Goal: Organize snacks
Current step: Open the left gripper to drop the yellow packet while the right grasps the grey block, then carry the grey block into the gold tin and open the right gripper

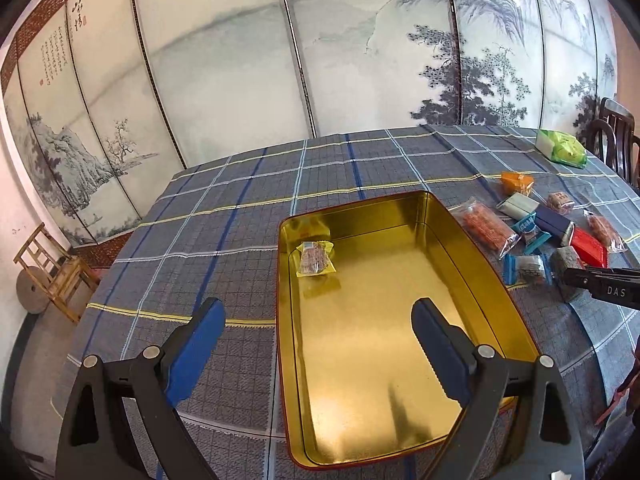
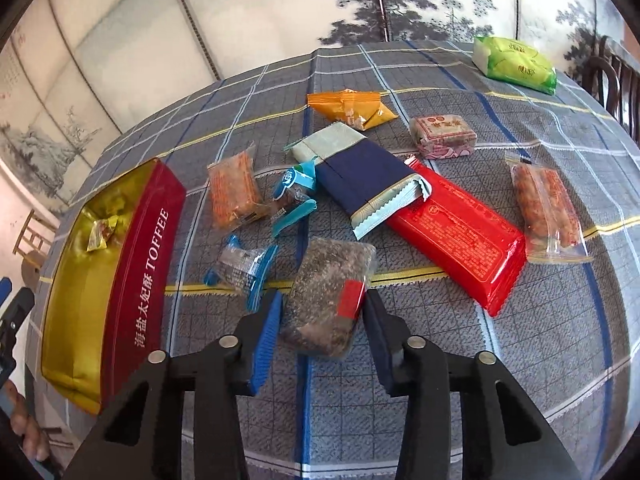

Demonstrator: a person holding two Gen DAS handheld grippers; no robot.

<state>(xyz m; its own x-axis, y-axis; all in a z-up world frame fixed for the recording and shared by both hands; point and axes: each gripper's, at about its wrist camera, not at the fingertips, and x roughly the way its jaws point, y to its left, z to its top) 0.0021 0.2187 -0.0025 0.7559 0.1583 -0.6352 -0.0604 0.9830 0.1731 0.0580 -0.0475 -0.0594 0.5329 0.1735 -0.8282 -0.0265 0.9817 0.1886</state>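
The dark speckled snack bar, in clear wrap with a red sticker, lies on the checked bench at the near edge of the loose snack pile. The right gripper has its jaws clamped on the bar's near end, one pad against each long side, evidently to carry it to the tin. The open gold-lined toffee tin sits to the left of the pile and already holds one yellow-wrapped snack. The left gripper hovers over the tin's near left edge, jaws wide apart and empty.
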